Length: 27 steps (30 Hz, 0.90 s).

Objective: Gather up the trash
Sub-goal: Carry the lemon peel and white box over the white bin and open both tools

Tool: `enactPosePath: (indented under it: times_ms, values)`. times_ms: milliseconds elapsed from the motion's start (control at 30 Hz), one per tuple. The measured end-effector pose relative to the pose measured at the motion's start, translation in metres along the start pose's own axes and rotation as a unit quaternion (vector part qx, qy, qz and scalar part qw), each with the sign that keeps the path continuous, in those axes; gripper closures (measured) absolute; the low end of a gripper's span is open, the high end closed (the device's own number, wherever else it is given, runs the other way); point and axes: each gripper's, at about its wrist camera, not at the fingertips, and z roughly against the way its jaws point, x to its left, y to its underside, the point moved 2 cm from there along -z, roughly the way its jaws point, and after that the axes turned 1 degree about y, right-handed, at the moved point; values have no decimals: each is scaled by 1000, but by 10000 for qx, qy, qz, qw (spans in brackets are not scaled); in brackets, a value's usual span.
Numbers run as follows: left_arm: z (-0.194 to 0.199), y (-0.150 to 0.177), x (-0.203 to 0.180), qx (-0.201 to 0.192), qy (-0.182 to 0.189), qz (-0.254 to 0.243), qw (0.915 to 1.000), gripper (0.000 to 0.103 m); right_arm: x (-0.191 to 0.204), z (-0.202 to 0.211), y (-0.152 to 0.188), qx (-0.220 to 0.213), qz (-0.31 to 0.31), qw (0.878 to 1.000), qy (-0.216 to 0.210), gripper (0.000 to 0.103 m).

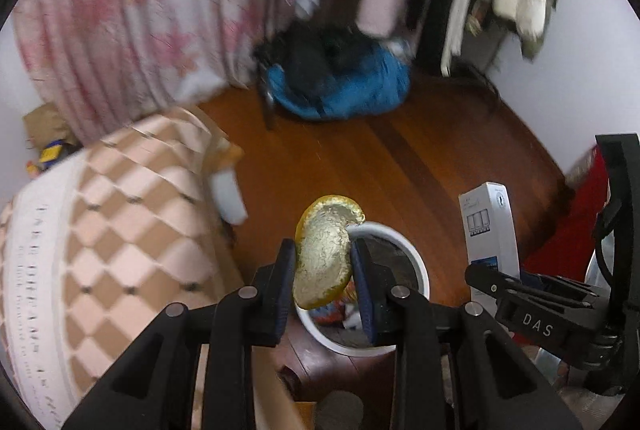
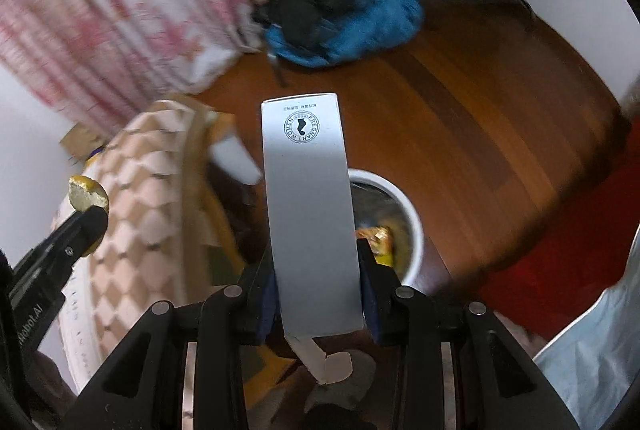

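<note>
Your left tool (image 1: 323, 272), lowest in the left wrist frame, is pinching a curled yellow citrus peel with a pale pithy inside (image 1: 325, 254) between its blue pads, the peel standing up out of the jaws. It hangs just over the rim of the round white trash bin (image 1: 416, 262) at lower centre, which looks like a carry toward the drop, not a release yet.

Your right tool (image 2: 318, 290) is clamped on a tall, flat white cardboard box with a round black stamp near its top (image 2: 308, 214). The box stands upright along the fingers, its torn bottom flap dangling below the pads. In that frame the bin sits just right of the box, wrappers already inside.

Holding one piece in each tool probably lets you empty both in one trip. The peel is stiff and dry-looking, so it should fall freely. The box is long, so tip it end-first or it may bridge the rim.

The checked pink bedding (image 1: 120, 230) fills the lower left, close beside the bin.
</note>
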Motion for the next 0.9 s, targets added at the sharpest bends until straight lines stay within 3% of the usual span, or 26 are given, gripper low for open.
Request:
enactPosePath:
  times_ms: [133,233,433,500,600,633,667,767,867,900]
  values:
    - [-59,10,-17,611,134,-16,9980,78,-44,-51,2,341,-435,9985,17,66]
    - [-105,17,-17,1228,431,199,9913,78,-63,-86,5,580,-690,9959,-31,66]
    - [-149,25,-15,1933,893,576,9754,74,-91,-148,9,998,-1064,9893,-97,66]
    - [-152,26,-13,2017,863,626,9736,71,-95,-163,9,1105,-1109,9876,-82,65]
    - [-148,25,-9,1981,872,673,9740,50,-93,-179,6,1229,-1174,9854,-117,64]
    - [-147,23,-7,1967,837,691,9744,34,-93,-181,6,1257,-1189,9848,-140,60]
    - [-145,23,-6,1953,831,723,9745,24,-93,-182,6,1260,-1196,9846,-176,45]
    - [-140,19,1,1918,751,777,9755,11,-92,-177,5,1177,-1198,9856,-181,20]
    - [-133,16,7,1826,564,715,9790,10,-87,-167,7,1189,-1103,9868,32,2]
    - [-129,16,9,1784,464,679,9805,10,-86,-163,8,1203,-1055,9870,161,0]
